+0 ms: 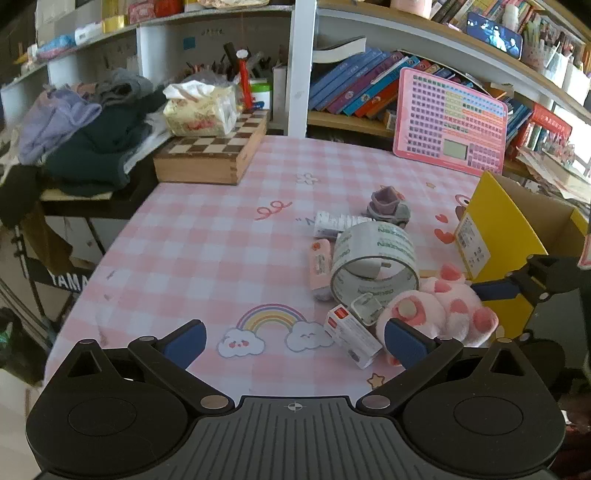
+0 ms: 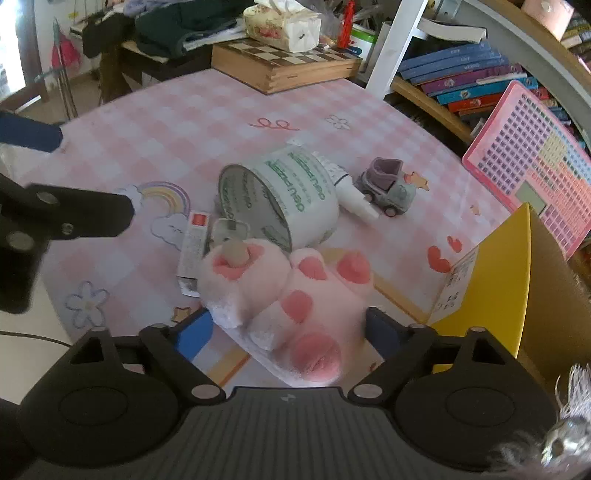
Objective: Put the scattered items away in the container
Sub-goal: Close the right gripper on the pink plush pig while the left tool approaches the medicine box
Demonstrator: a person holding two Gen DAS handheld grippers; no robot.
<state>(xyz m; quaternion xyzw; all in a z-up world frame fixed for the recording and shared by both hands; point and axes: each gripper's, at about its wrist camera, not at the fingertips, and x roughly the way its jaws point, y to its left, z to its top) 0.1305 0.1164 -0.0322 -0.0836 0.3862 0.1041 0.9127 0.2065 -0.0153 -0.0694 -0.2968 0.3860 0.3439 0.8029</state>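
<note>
My right gripper (image 2: 288,334) stands wide, its two blue pads either side of the one fluffy pink paw-shaped plush (image 2: 291,295) but not pressing it; the plush lies on the pink checked tablecloth (image 2: 184,110) just beside the yellow-sided cardboard box (image 2: 495,280), the single container here. My left gripper (image 1: 295,341) is also spread wide and holds nothing, hovering over the printed rainbow.

Behind the plush, crowded together, I count one small white carton with a red patch (image 2: 194,240), one small grey-rimmed square case (image 2: 229,230), and one wide roll of clear tape with green print (image 2: 288,195) on its side, touching the plush. Past the roll lie one pale pink tube (image 1: 320,266), one white tube (image 2: 354,195) and one grey-and-purple toy car (image 2: 389,188).

Farther off stand one wooden chessboard box (image 2: 288,66) bearing a tissue box (image 2: 284,26), and one pink keypad board (image 2: 535,177) leaning against the bookshelf.
</note>
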